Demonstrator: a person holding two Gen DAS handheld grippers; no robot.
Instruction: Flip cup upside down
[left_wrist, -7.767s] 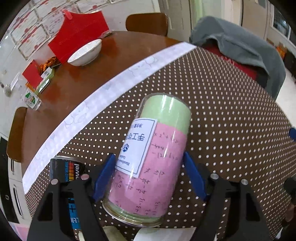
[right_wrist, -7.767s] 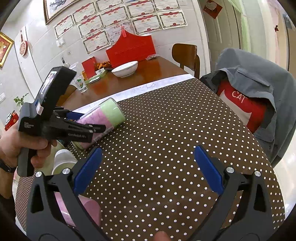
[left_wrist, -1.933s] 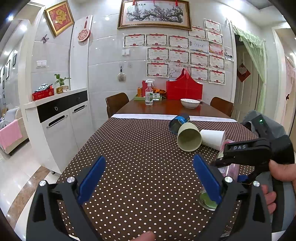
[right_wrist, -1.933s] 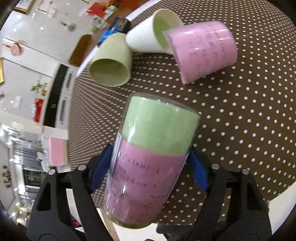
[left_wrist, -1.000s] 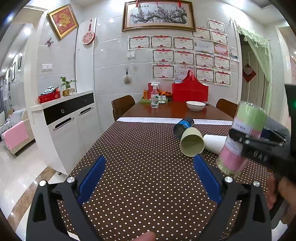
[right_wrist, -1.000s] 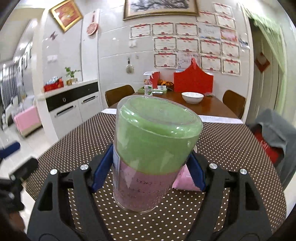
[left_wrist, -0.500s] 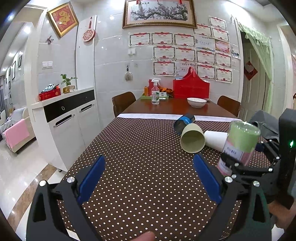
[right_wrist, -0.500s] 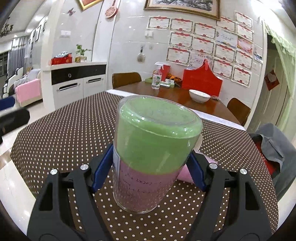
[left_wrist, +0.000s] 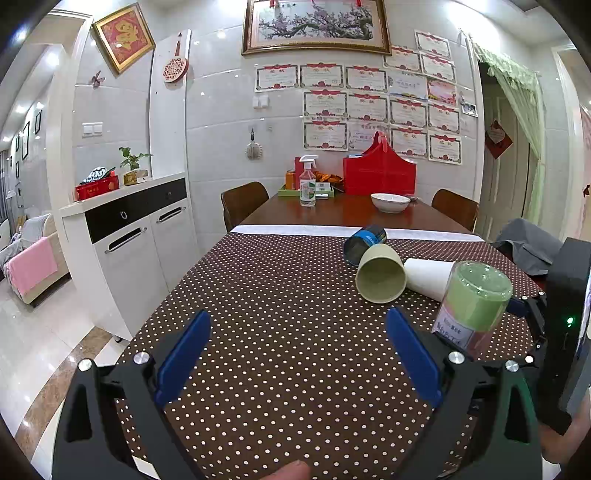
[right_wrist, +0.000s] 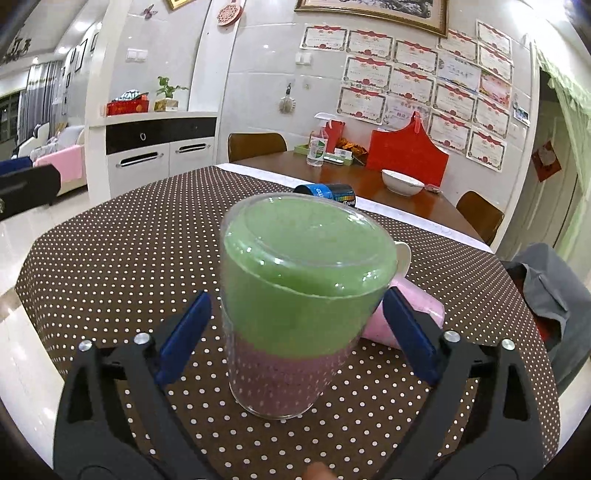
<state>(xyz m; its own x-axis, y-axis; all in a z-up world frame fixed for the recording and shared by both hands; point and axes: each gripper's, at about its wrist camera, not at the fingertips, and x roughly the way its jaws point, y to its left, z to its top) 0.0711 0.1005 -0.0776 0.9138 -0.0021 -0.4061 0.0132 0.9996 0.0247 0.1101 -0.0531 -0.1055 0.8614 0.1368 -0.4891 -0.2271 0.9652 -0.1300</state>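
item: clear cup (right_wrist: 295, 306), green-and-pink liner, standing rim-down on the dotted tablecloth (right_wrist: 110, 251), flip apparently done. my right gripper (right_wrist: 295, 336) brackets it, pads parted, contact unclear. my left gripper (left_wrist: 299, 354) wide apart, empty. left to do, i judge: back away.

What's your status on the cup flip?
Left tongs open, empty. Right tongs open around clear cup, standing on dotted tablecloth. Pink cup lies close behind.
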